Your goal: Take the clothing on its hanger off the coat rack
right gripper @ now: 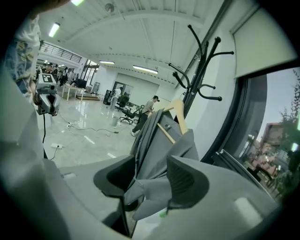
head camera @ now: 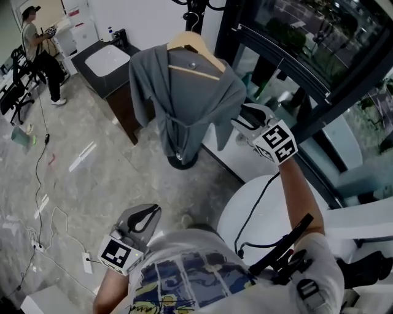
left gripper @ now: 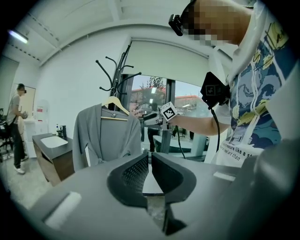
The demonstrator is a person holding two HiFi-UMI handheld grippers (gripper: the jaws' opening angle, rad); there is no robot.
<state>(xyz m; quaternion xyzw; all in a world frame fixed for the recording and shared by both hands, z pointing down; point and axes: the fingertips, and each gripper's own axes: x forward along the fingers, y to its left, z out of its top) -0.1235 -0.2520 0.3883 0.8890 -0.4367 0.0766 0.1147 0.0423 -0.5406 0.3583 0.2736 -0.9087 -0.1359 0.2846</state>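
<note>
I am at the approach step, nothing is lifted yet. The grey garment hangs on its wooden hanger, and the hanger's hook sits on the black coat rack, beside the dark window frame. My right gripper is up at the garment's side, just beside the sleeve. In the right gripper view its jaws stand well apart w/ grey cloth showing in the gap, but the pads do not press on it, so I read it as open and holding nothing. I cannot tell if the cloth touches a pad or only hangs behind. My left gripper is low, near my body and well apart from the rack. In the left gripper view its jaws are together, w/ nothing between them. Next move, in my opinion: the R jaws should go higher, to the hanger's shoulder or the neck under the hook, and close on the wood, not only on loose cloth, bc cloth alone can slide off the hanger. Then lift until the hook is free of the rack arm, and pull away. The L gripper can open and support the garment's lower part so it does not swing. Possible risk: the hook catches on a neighbouring arm of the rack.
</note>
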